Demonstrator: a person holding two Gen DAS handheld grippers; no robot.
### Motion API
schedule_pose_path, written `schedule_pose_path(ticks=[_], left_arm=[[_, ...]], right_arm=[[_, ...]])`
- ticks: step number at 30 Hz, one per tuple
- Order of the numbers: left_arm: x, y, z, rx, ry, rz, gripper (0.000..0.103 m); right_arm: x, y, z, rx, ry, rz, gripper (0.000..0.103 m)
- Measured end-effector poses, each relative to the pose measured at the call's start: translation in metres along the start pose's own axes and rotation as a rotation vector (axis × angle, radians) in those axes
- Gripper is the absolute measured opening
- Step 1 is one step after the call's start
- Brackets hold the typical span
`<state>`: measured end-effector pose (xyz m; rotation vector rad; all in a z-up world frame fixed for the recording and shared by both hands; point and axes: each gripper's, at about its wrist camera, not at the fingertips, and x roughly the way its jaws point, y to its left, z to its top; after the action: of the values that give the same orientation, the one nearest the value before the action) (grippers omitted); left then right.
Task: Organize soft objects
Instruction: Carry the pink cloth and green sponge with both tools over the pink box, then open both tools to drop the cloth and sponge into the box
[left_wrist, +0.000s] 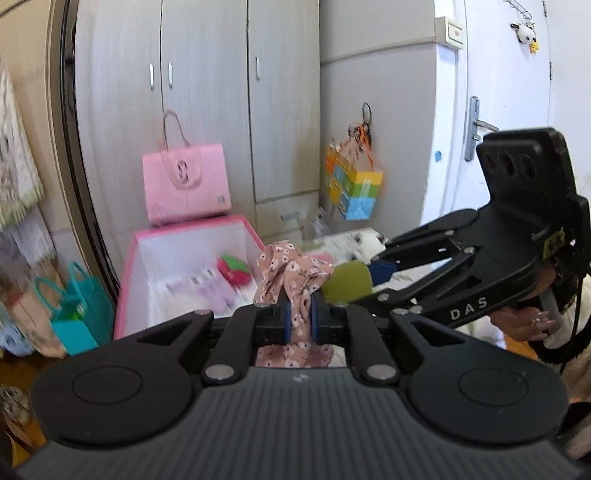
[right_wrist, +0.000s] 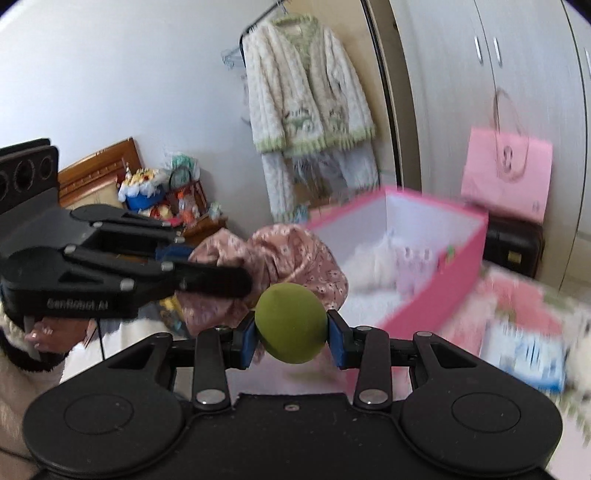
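Item: I am clamping the pink floral cloth (left_wrist: 295, 275) in my left gripper (left_wrist: 299, 319) and squeezing the green ball (right_wrist: 291, 323) in my right gripper (right_wrist: 291, 338), the pink box (left_wrist: 147, 254) lying open just ahead of both.

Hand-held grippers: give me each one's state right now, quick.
Left hand-held gripper: shut on the pink floral cloth.
Right hand-held gripper: shut on the green soft ball.

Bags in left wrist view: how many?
3. Pink bag hangs on the wardrobe, colourful bag hangs further right, teal bag stands lower left. More may be hidden.
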<state>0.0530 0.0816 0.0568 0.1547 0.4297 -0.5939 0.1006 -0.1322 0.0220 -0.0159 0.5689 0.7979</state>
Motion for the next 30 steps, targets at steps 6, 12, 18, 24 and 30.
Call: schedule_pose_path(ticks=[6,12,18,24,30], left_arm=[[0.014,0.024,0.033,0.024,-0.067,0.085,0.009],[0.061,0.059,0.040,-0.031,-0.024,0.124,0.009],[0.107,0.091,0.023,-0.101,0.059,0.194,0.009],[0.146,0.110,0.006,-0.092,0.153,0.236,0.009],[0.173,0.118,0.006,-0.081,0.199,0.286,0.013]], right_arm=[[0.015,-0.007,0.044,-0.064,-0.114,-0.031,0.044],[0.060,-0.032,0.066,-0.034,-0.073,-0.023,0.044],[0.106,-0.055,0.066,-0.017,0.046,-0.042,0.044],[0.149,-0.067,0.059,-0.078,0.179,-0.126,0.044],[0.172,-0.070,0.056,-0.147,0.244,-0.146,0.045]])
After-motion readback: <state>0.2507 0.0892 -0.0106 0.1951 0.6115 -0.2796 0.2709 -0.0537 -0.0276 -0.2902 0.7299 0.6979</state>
